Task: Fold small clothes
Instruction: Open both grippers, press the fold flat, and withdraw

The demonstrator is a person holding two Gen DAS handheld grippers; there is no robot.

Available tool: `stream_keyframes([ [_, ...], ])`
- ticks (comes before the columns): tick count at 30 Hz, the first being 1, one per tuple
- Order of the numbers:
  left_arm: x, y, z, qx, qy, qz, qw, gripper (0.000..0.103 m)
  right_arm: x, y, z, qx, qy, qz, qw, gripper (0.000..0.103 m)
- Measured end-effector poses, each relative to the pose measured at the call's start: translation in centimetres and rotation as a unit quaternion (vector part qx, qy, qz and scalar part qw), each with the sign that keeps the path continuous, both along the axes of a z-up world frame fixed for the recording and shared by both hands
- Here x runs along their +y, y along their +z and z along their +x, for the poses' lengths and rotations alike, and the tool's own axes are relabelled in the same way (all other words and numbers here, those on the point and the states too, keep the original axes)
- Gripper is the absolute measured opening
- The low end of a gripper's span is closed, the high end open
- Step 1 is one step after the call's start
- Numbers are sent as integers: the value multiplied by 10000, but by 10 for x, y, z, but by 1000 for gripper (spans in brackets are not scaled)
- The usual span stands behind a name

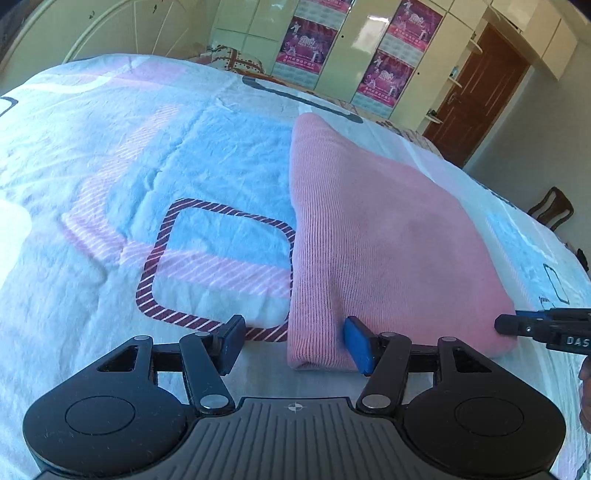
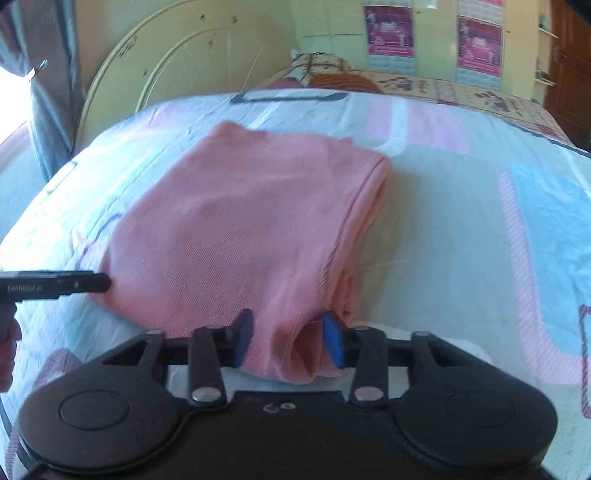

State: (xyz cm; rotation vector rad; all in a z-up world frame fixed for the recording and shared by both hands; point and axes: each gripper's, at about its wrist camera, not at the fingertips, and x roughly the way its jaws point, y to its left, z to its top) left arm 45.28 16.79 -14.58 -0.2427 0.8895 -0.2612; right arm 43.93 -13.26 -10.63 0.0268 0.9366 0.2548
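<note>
The pink knit garment (image 1: 388,236) lies folded into a thick rectangle on the bed (image 1: 110,166), with stacked layers showing along its folded edge in the right wrist view (image 2: 236,229). It rests on a bedsheet (image 2: 461,221) printed with pale blue, pink stripes and dark striped square outlines. The left gripper (image 1: 293,341) sits at the garment's near corner with its fingers (image 1: 357,343) spread apart: the blue pad touches the cloth's near edge while the other finger stands over the bare sheet, so nothing is pinched. The right gripper (image 2: 291,341) is at the opposite near corner, its 2 fingers (image 2: 334,343) also parted, straddling a rolled fold of the pink cloth; the cloth lies between the pads, but they do not look closed on it. Each gripper's tip also shows at the edge of the other's view, beside the garment's side, with part of a hand cut off by the frame. Beyond the bed stand a cream curved headboard (image 2: 177,74), a patterned pillow (image 2: 321,62), pale cupboard doors with pink posters (image 1: 417,26), a brown door (image 1: 476,92) and a wooden chair (image 1: 552,208) partly hidden by the mattress edge. The poster print is too small to read.
</note>
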Motion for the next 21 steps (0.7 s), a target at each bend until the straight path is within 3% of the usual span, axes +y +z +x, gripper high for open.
stream_keyframes([
  [2,-2,4,-2,-92,28,-23,10000,59,0,-4,7,79,-1,35,10000,4],
  [4,-3,8,-5,-172,-10,-51,9998,59,-5,8,3,-209,-86,40,9997,4],
  [7,-9,2,-5,-15,-13,262,9997,59,-12,11,-3,-237,-120,-89,9996,4],
  [10,-19,2,-12,-90,-71,703,9975,59,-4,-19,1,63,-49,-439,9990,6],
  [13,-27,8,-21,-132,-102,1125,9935,59,-6,-25,-2,-76,-247,-310,9992,5],
  [14,-28,7,-24,-111,-89,1206,9926,59,-7,-23,-4,-91,-321,-272,9991,10],
  [15,-29,8,-29,-68,-57,1264,9919,59,-9,-20,-8,-94,-422,-241,9988,24],
  [17,-29,13,-47,-118,-41,1329,9911,59,-14,-8,-25,-204,-579,-162,9980,34],
  [21,-35,37,-100,-395,8,1328,9904,59,-15,22,-80,-548,-491,-133,9972,33],
])
